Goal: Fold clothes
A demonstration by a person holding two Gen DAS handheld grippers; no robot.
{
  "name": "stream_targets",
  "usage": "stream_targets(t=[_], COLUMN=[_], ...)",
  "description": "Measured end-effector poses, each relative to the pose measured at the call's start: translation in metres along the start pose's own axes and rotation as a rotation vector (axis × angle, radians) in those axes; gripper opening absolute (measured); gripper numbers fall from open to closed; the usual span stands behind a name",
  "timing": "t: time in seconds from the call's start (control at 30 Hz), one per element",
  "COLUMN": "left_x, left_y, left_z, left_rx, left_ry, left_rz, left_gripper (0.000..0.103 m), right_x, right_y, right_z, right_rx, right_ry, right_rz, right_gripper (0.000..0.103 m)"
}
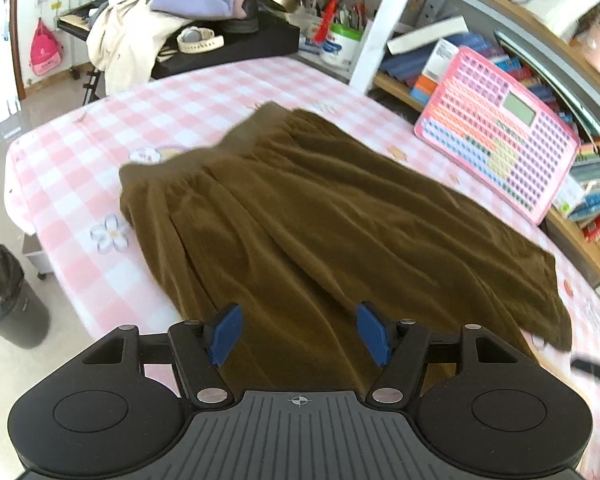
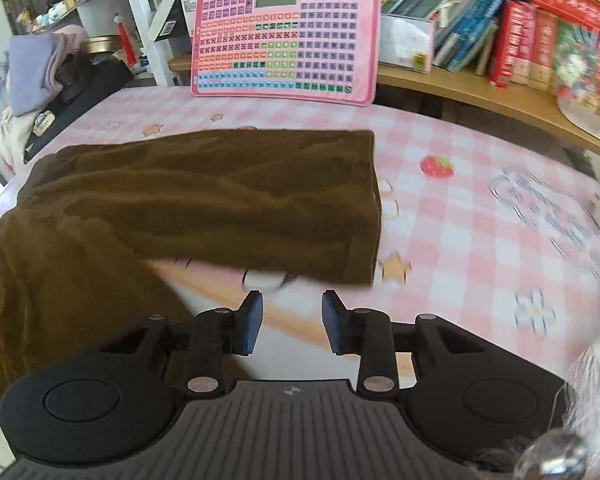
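- The brown garment (image 2: 204, 196) (a skirt or shorts with a gathered waistband, as far as the pictures show) lies on the table (image 2: 460, 200), which wears a pink-and-white checked cloth. It sits toward the middle, in front of the pink keyboard toy (image 2: 286, 32) that leans against the bookshelf (image 2: 480, 80).
- By the look of it, the folding is partly done. In the right wrist view one portion of the cloth lies doubled over the rest, with a straight edge on its right side and a thicker layered band across the middle.
- What is left seems to be at least one more fold to make a compact bundle, plus some smoothing; one end trails loose toward the table's near left edge.
- The fabric is an olive brown, soft and velvety, with long pleat-like creases running from the waistband down to the hem. It looks limp and likely to slump when lifted.
- The left gripper (image 1: 300, 334) hovers over the near part of the garment with its blue pads wide apart and nothing between them.
- The right gripper (image 2: 292, 322) stands narrowly parted over bare tablecloth just below the folded edge, gripping nothing; its pads touch no cloth.
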State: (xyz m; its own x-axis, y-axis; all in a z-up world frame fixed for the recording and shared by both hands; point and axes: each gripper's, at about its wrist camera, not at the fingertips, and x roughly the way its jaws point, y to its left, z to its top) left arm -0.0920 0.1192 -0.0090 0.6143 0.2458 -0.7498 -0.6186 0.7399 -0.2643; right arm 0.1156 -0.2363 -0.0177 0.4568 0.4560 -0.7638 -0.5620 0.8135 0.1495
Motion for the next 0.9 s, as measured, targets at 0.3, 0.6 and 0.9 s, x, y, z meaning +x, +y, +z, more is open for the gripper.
stream_targets(t=[0.3,0.6,0.9], left_x=[0.015,0.020,0.059], left_y=[0.040,0.113,0.164], left_z=[0.045,0.065,0.081], left_rx=[0.104,0.118,-0.165], left_ry=[-0.018,0.010,0.145], left_rz=[-0.087,-0.103,-0.231], left_gripper=[0.065,0.065,0.042], right_x=[-0.038,-0.059,-0.062], right_y=[0.053,0.132,0.163], right_z=[-0.060,-0.117,-0.152], right_rx=[0.155,0.271,0.382], right_ry=[-0.013,-0.010,0.006], right_rz=[-0.183,-0.366,-0.489], right_gripper=[0.049,0.049,0.048])
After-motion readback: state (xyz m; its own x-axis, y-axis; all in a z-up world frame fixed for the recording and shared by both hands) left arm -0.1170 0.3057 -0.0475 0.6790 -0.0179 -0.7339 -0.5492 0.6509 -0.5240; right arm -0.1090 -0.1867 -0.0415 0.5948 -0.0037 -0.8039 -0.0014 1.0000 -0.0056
